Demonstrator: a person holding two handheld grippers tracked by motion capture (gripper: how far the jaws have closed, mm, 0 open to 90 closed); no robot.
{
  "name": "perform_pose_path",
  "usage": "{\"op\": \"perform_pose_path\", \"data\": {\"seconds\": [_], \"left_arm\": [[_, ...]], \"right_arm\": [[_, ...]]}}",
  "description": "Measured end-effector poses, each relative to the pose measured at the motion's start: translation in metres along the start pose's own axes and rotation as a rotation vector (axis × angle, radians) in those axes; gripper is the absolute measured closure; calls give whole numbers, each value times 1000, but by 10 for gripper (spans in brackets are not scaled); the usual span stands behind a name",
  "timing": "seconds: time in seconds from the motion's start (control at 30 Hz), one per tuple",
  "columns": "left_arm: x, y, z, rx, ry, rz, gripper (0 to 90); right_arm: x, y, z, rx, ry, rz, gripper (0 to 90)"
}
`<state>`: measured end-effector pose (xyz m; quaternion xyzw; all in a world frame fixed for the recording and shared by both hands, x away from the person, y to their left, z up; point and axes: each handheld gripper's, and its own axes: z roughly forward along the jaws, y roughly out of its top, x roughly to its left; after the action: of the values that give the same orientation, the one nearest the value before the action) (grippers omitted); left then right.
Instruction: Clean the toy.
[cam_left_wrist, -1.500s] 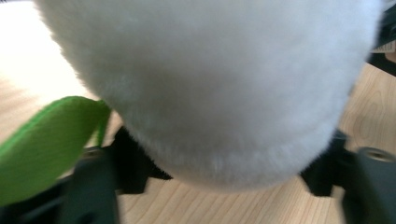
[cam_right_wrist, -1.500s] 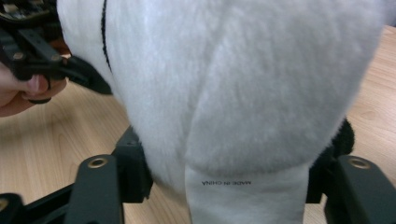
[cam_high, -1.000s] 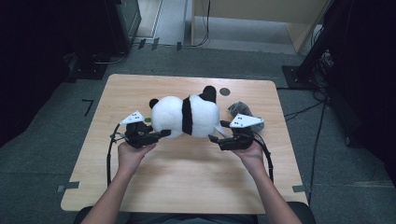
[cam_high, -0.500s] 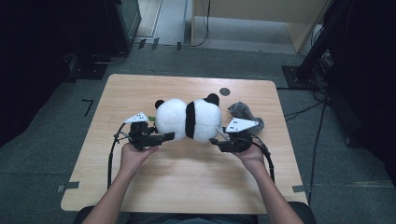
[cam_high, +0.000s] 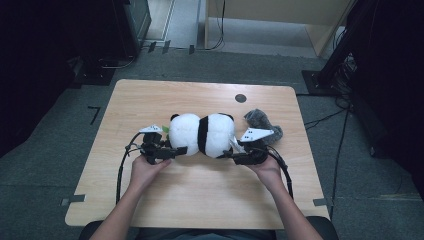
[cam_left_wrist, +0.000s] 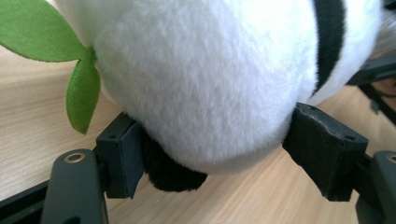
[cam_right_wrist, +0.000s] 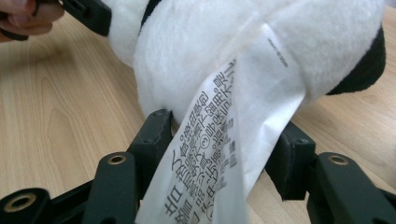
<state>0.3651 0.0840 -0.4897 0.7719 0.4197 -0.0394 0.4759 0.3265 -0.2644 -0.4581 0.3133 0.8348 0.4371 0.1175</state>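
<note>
We have the toy panda (cam_high: 202, 135) lying on its side near the middle of the table (cam_high: 150, 95), with one gripper at each end of it. The left gripper (cam_high: 175, 150) has just been opening its jaws, and in the left gripper view they stand apart around the panda's white end, the pads beside the plush with a black paw (cam_left_wrist: 170, 175) tucked low between them; we judge they no longer pinch it. The right gripper (cam_high: 232, 154) has just been closing, and its jaws flank the other end, with the white care label (cam_right_wrist: 224, 154) hanging down between them. Whether those pads press the plush or only the label we cannot tell, because the label hides the contact.

From here we see a few risks. If the right gripper has caught mostly the label, a pull would stretch or tear it and the panda would swing or slip free. With the left jaws loose, a lift on the right alone would drag the panda across the wood, towards the dark grey bundle (cam_high: 262, 122) just beside it. The green leaf (cam_left_wrist: 56, 51) near the left jaw could also snag as that gripper draws away.
</note>
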Motion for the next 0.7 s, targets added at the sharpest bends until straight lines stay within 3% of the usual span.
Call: {"op": "perform_pose_path", "data": {"seconds": [0.13,0.3,0.43,0.7], "left_arm": [[1,-1,0,-19,51,23,233],[1,-3,-1,-12,95,81,229],[1,-5,-8,-49,136,143,236],[3,-3,-25,-122,122,126,248]], "right_arm": [[-3,-2,4,-10,-6,3,472],[-5,-3,4,-28,-32,-21,470],[-8,-4,-2,-67,-54,-18,473],[-22,-7,-17,-134,-137,25,474]]}}
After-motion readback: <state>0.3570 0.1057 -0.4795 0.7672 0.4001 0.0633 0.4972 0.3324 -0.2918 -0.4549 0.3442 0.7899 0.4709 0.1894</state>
